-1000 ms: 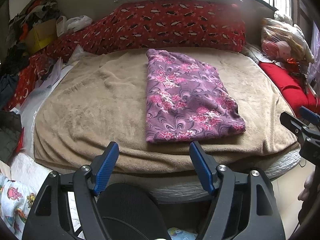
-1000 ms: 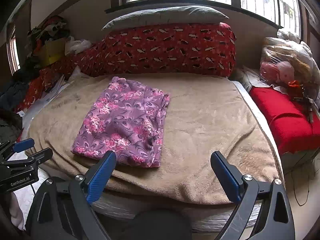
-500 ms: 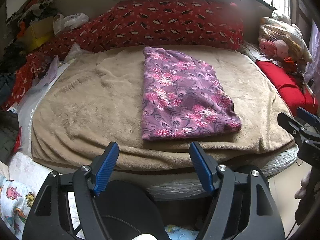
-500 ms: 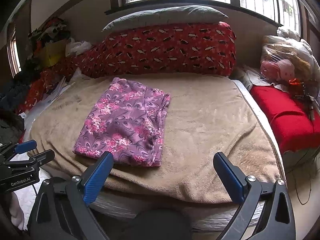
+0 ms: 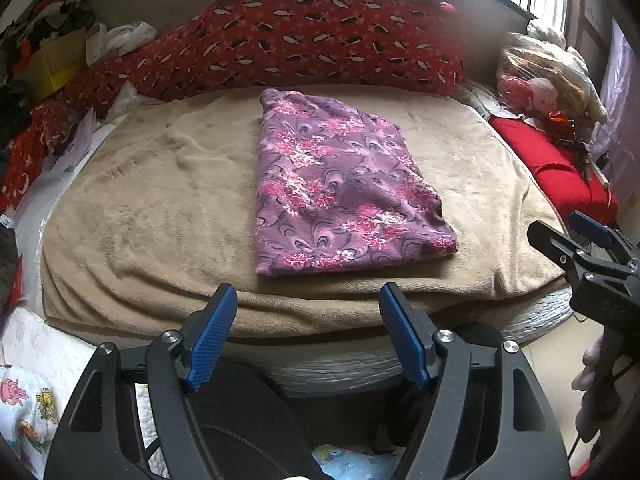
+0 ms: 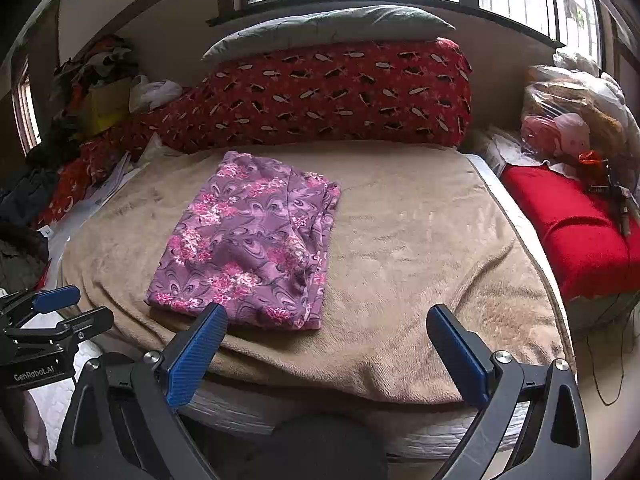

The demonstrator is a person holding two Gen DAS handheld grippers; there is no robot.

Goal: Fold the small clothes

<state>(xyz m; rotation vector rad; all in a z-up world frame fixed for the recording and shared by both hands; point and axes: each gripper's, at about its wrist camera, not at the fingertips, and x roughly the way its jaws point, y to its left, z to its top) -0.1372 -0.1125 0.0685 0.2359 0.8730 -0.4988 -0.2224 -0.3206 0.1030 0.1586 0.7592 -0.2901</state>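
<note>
1. Left wrist view shows a purple flowered garment (image 5: 344, 188) lying folded into a flat oblong on the tan blanket (image 5: 160, 208) of the bed, right of the middle, its near short edge close to the bed's near edge.
2. It looks thin, light and limp, so I'd expect it to sag and slide when lifted; the near corners or the open layered edge on its right look the best places to pinch.
3. The left gripper (image 5: 308, 334) hangs spread and empty, short of the bed's near edge.
4. The right gripper (image 6: 322, 354) is likewise spread, wider, pinching nothing, near the garment's near right corner.
5. Containers: a clear plastic bag (image 6: 568, 120) at the far right holds soft pink and brown things; I can't tell what they are.
</note>
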